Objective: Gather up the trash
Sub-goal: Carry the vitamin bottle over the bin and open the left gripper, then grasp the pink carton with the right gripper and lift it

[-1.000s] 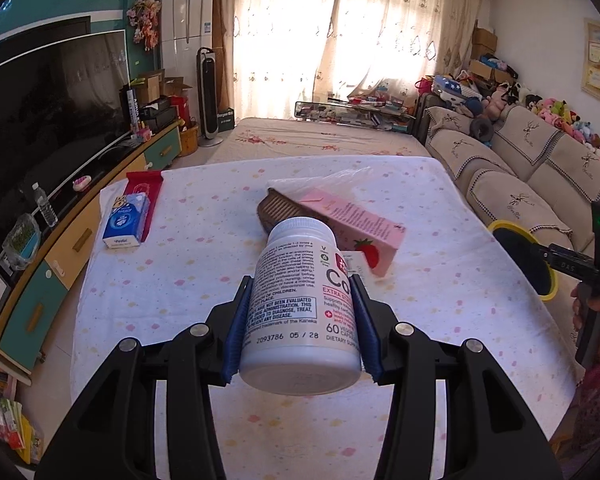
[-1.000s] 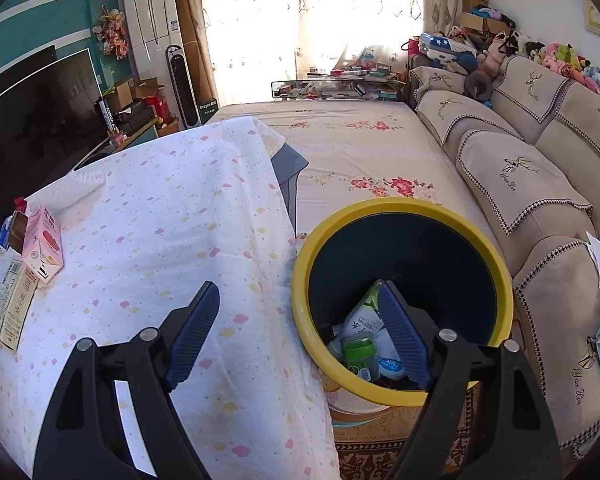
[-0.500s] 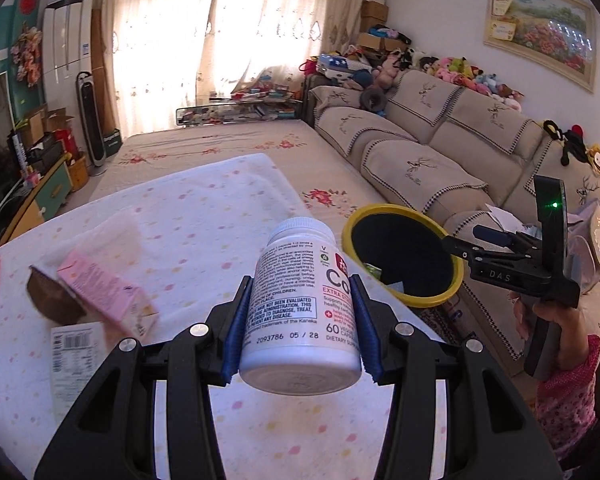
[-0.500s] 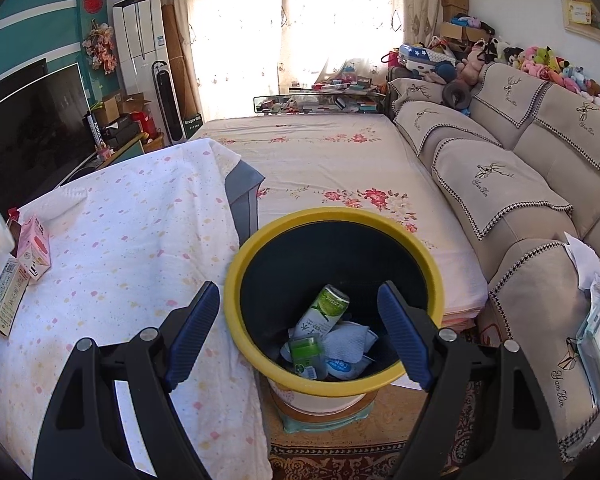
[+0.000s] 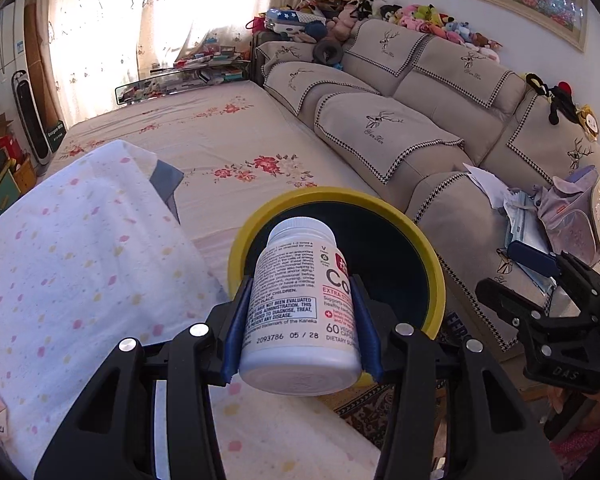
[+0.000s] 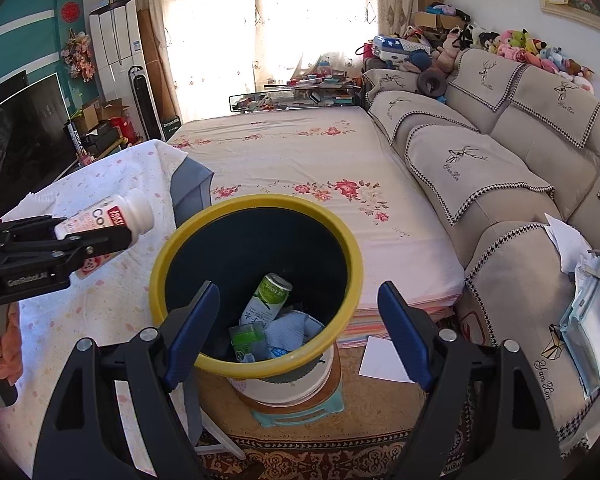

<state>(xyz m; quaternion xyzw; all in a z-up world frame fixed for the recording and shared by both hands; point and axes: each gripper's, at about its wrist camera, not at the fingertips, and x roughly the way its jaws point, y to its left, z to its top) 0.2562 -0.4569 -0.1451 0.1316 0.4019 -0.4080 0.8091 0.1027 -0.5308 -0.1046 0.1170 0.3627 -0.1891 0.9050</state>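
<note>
My left gripper [image 5: 300, 312] is shut on a white supplement bottle [image 5: 300, 308] with a red and white label. It holds the bottle at the near rim of the yellow-rimmed dark trash bin [image 5: 432, 256], cap toward the bin. In the right wrist view the bottle [image 6: 112, 216] and the left gripper [image 6: 96, 236] sit left of the bin [image 6: 256, 204], above the table edge. The bin holds a green can [image 6: 266, 298], a small green item and crumpled blue paper. My right gripper [image 6: 296, 332] is open and empty, near the bin's front rim.
The table with the dotted white cloth [image 5: 72, 264] is to the left of the bin. A floral bed [image 6: 300, 152] lies behind the bin and a beige sofa [image 6: 500, 168] to the right. White paper [image 6: 384, 360] lies on the rug by the bin.
My left gripper has swung right with the bottle, from over the table to the bin's rim. The right gripper has shifted a little, so the bin sits more central in its view.
</note>
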